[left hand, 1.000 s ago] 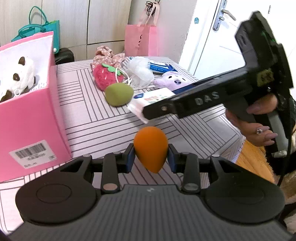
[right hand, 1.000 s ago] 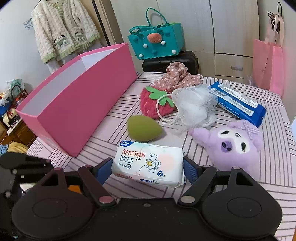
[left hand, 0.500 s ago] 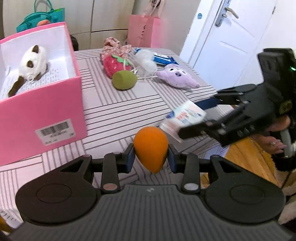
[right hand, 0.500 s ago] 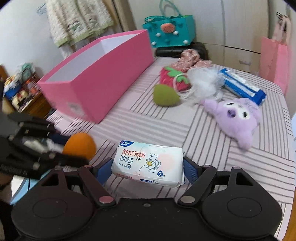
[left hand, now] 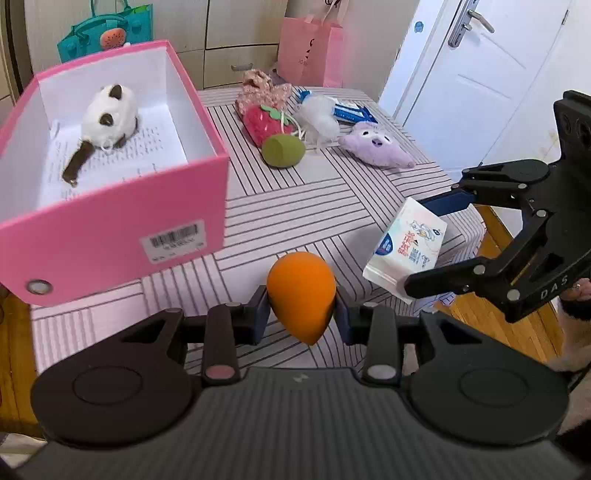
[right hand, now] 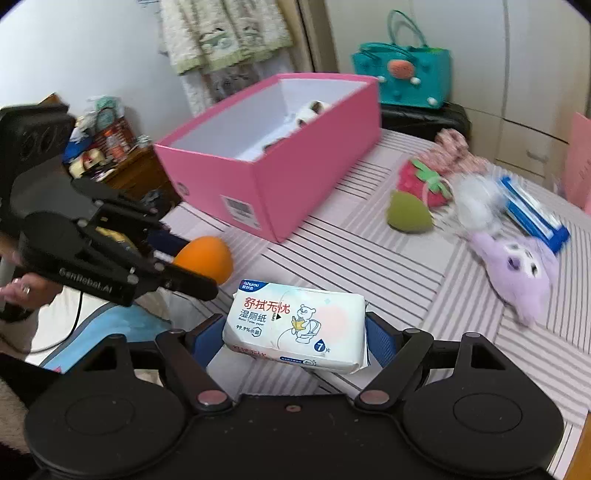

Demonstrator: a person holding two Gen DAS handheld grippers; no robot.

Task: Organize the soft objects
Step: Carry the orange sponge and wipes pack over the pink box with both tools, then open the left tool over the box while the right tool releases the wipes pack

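My left gripper (left hand: 300, 314) is shut on an orange egg-shaped sponge (left hand: 301, 291), held above the striped table's near edge. My right gripper (right hand: 293, 338) is shut on a white pack of wet wipes (right hand: 295, 323); the same pack (left hand: 404, 245) shows at the right in the left wrist view. The open pink box (left hand: 110, 221) stands at the left with a white and brown plush cat (left hand: 107, 114) inside. On the table beyond lie a green sponge (left hand: 282, 150), a red strawberry plush (left hand: 260, 123), a white mesh puff (left hand: 319, 116) and a purple plush (left hand: 376, 147).
A floral pink fabric piece (left hand: 264, 86) and a blue packet (left hand: 349, 110) lie at the table's far end. A pink paper bag (left hand: 310, 51), a teal bag (left hand: 107, 35) and a white door (left hand: 476, 66) stand behind. Wooden floor (left hand: 476, 314) lies beyond the table's edge.
Both grippers have pulled back and risen from the table with their loads. The pink box's inside now shows in both views, and the right gripper has swung away to the right.
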